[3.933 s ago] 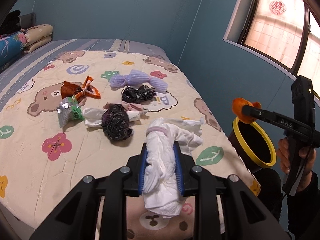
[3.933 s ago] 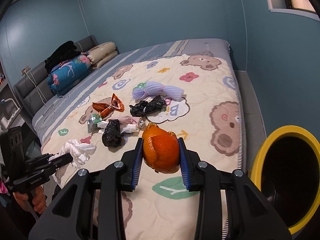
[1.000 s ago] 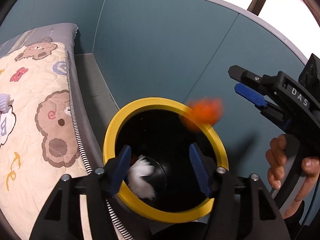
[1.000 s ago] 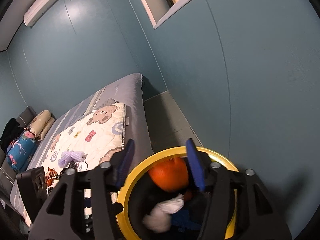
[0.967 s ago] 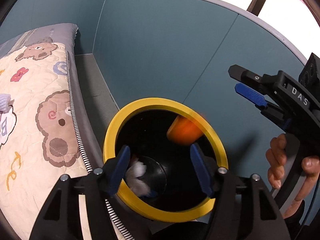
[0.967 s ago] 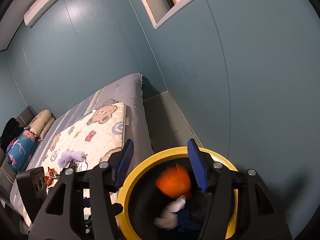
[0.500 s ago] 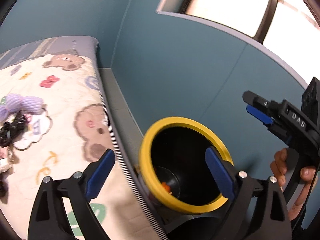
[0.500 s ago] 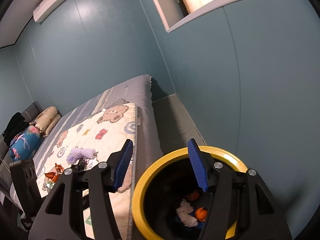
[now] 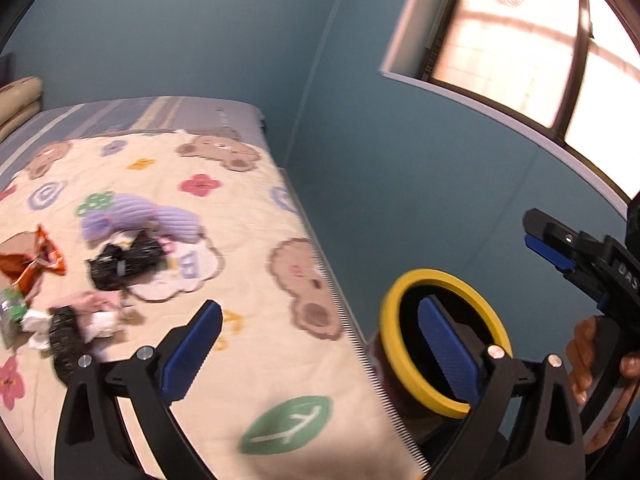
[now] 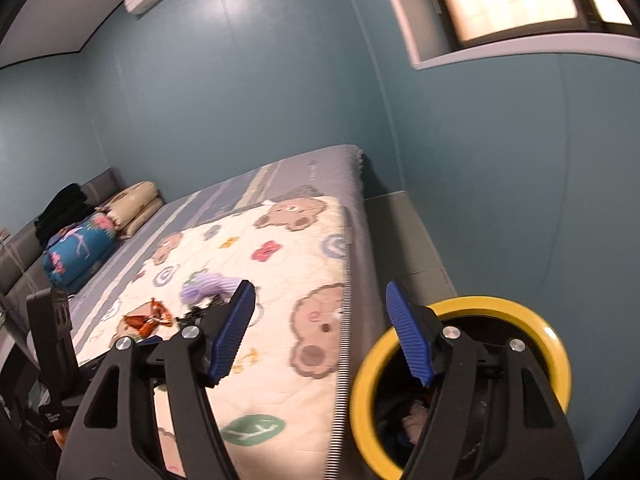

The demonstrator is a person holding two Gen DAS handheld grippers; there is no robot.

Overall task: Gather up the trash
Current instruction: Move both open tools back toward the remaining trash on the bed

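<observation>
The black trash bin with a yellow rim (image 9: 440, 275) (image 10: 484, 303) stands on the floor beside the bed's near corner. Dim white and dark trash lies inside it. My left gripper (image 9: 316, 312) hangs above the quilt edge, its jaws opening wide with nothing between them. My right gripper (image 10: 320, 292) (image 9: 552, 248) is beside the bin, jaws also opening and empty. On the quilt lie a purple wrapper (image 9: 140, 216) (image 10: 208, 284), a black bag (image 9: 124, 264), an orange wrapper (image 9: 32, 260) (image 10: 148, 318) and a blurred black, white and pink pile (image 9: 76, 328).
The bear-print quilt (image 9: 240, 240) covers the bed, with pillows (image 10: 136, 204) and a blue roll (image 10: 76, 256) at its head. Blue walls and a window (image 9: 520, 40) close in on the right. A hand (image 9: 592, 344) holds the right gripper.
The orange piece and the white tissue fell into the bin. Both grippers then swung from the bin's mouth toward the bed, and their jaws spread wider.
</observation>
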